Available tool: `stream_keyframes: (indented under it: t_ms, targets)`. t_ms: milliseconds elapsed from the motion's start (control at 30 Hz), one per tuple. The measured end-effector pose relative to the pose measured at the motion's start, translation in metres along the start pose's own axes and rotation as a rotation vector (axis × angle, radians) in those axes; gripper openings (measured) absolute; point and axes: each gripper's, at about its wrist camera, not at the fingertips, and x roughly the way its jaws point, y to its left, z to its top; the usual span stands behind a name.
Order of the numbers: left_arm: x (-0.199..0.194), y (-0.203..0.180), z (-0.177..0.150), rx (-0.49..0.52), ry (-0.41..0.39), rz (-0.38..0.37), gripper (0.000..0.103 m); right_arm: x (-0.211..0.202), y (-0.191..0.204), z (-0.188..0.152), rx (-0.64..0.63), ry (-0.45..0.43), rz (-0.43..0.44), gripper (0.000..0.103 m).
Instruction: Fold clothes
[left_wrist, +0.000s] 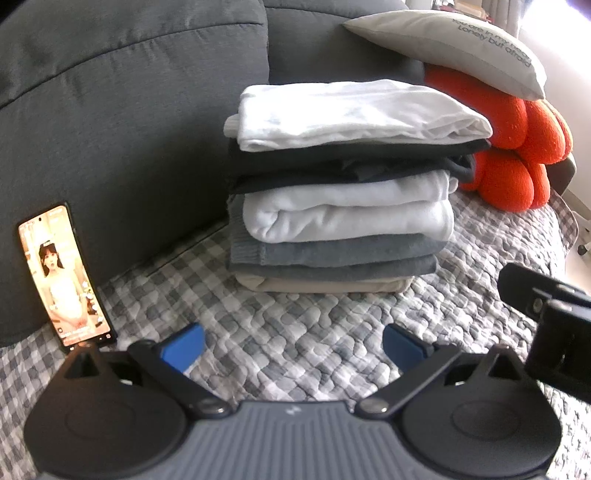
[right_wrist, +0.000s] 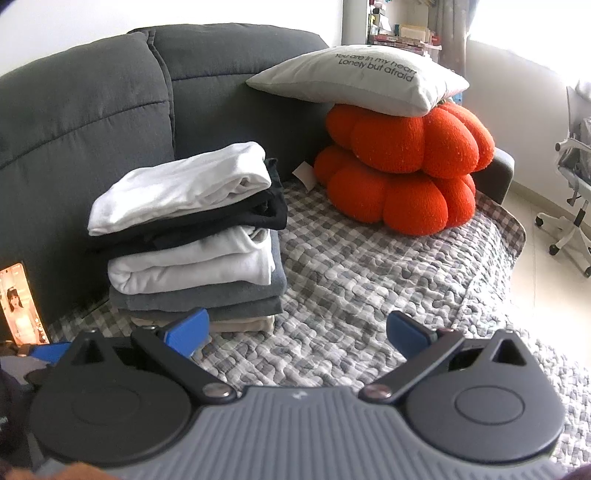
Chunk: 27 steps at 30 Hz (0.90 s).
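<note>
A tall stack of folded clothes (left_wrist: 340, 188) sits on the checked blanket (left_wrist: 295, 332) on the sofa (left_wrist: 110, 92), close to the back cushion. The left claw (left_wrist: 293, 345) and the right claw (right_wrist: 297, 332) both hang in front of it, wide apart and holding nothing. The clothes look soft, light and floppy. I think it is best to pinch one by a folded edge so it stays neat.

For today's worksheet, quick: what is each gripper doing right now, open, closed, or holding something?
Left gripper: open, holding nothing, over the quilt.
Right gripper: open, holding nothing, near the stack.
</note>
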Motion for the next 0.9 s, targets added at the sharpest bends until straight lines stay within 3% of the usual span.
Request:
stream_keyframes:
  t_ms: [900]
  targets:
    - [0.0017, -0.0011, -0.0002, 0.009, 0.001, 0.015, 0.103, -0.0018, 0.0025, 0.0011, -0.010, -0.005, -0.002, 0.103]
